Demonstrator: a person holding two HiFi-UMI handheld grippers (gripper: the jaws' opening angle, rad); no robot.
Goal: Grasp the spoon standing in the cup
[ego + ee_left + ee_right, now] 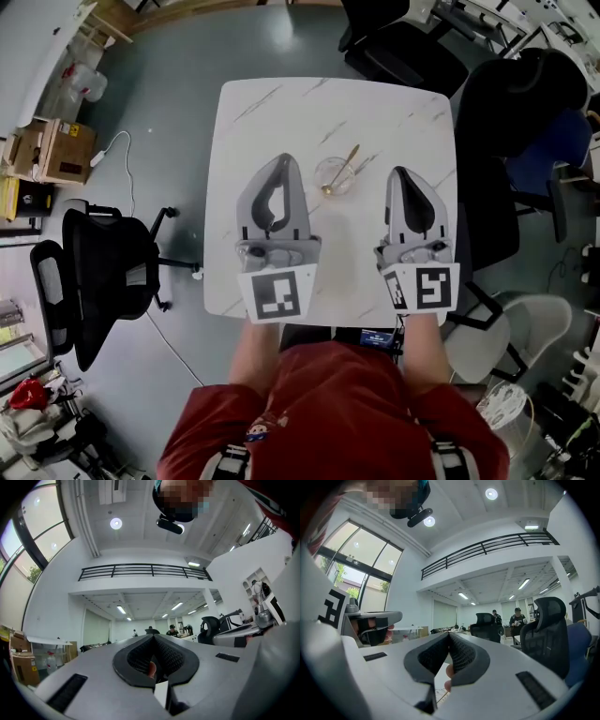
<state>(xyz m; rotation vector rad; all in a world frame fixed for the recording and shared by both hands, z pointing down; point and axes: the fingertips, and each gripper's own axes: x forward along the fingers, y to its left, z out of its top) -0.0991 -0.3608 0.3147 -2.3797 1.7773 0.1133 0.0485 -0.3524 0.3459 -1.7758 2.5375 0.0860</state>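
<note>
The small clear glass cup (335, 175) stands near the middle of the white marble-patterned square table (281, 103). The slim golden metal spoon (343, 167) leans in it, bowl down and handle slanting up and away over the far rim. The grey left gripper (284, 158) and the grey right gripper (400, 172) hover over the near half of the table on either side of the cup, both apart from it, the left one somewhat closer. Each is clenched with nothing held: in both gripper views the ribbed dark pads meet at the tips with no object between them. Neither of those views shows the cup, since they look out level across the room. This looks like the approach, with the grasp itself not yet begun. The next move calls for one gripper to spread its jaws, tilt down toward the cup and straddle the exposed handle above the rim. It should then close on the thin stem without knocking the light glass over.
</note>
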